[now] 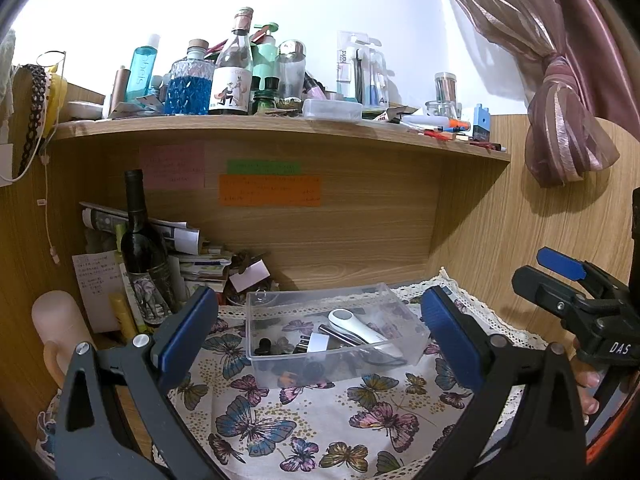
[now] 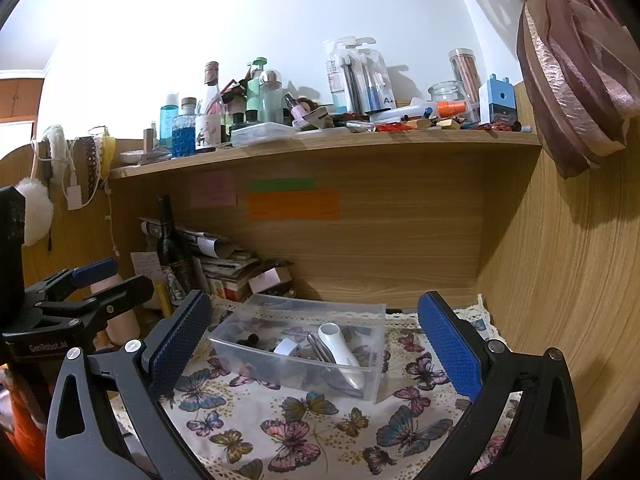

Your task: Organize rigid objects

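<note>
A clear plastic box point(image 1: 260, 344) point(image 2: 372, 376) stands on the butterfly-print cloth point(image 1: 320, 432) point(image 2: 304, 428). Inside lie a white handheld device point(image 1: 358, 326) point(image 2: 340, 350), a metal clip point(image 1: 318, 342), and small dark items. My left gripper point(image 1: 320, 328) is open and empty, its blue pads either side of the box, a little in front of it. My right gripper point(image 2: 316, 340) is open and empty, also straddling the box from the front. The right gripper also shows at the right edge of the left wrist view point(image 1: 576, 292).
A wooden shelf point(image 1: 280, 126) point(image 2: 320, 142) above holds several bottles, jars and pens. A dark wine bottle point(image 1: 142, 248) point(image 2: 170, 248), stacked papers point(image 1: 200, 264) and a pink cylinder point(image 1: 60, 320) crowd the back left. Wooden wall at right; a curtain point(image 1: 560, 80) hangs there.
</note>
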{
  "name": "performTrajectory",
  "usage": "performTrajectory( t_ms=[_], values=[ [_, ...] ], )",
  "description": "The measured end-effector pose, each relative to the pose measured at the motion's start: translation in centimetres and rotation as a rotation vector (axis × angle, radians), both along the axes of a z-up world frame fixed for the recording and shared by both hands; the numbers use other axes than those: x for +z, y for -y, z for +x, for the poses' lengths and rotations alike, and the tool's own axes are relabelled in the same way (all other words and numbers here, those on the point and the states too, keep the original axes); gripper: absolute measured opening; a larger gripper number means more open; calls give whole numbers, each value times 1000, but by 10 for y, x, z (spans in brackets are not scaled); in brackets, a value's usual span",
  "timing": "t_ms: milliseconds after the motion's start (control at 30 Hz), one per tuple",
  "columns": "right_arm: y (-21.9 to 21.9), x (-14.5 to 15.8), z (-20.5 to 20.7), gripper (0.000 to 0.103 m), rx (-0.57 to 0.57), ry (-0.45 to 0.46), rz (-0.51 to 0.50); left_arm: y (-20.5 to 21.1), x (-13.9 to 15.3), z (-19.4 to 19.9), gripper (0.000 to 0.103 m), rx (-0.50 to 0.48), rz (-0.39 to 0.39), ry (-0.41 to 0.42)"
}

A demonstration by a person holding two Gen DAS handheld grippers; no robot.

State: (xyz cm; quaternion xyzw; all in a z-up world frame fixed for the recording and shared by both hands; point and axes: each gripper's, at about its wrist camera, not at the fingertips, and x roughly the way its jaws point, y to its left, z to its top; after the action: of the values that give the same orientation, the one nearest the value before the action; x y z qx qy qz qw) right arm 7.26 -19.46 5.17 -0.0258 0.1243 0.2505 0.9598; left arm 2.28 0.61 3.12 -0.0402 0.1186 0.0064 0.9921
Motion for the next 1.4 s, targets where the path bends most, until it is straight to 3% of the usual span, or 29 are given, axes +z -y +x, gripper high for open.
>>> performTrajectory(
  t_ms=[1400],
  values=[
    [2, -3, 6, 103, 22, -19, -10, 0, 0, -2, 103, -39, 12, 13]
  ],
)
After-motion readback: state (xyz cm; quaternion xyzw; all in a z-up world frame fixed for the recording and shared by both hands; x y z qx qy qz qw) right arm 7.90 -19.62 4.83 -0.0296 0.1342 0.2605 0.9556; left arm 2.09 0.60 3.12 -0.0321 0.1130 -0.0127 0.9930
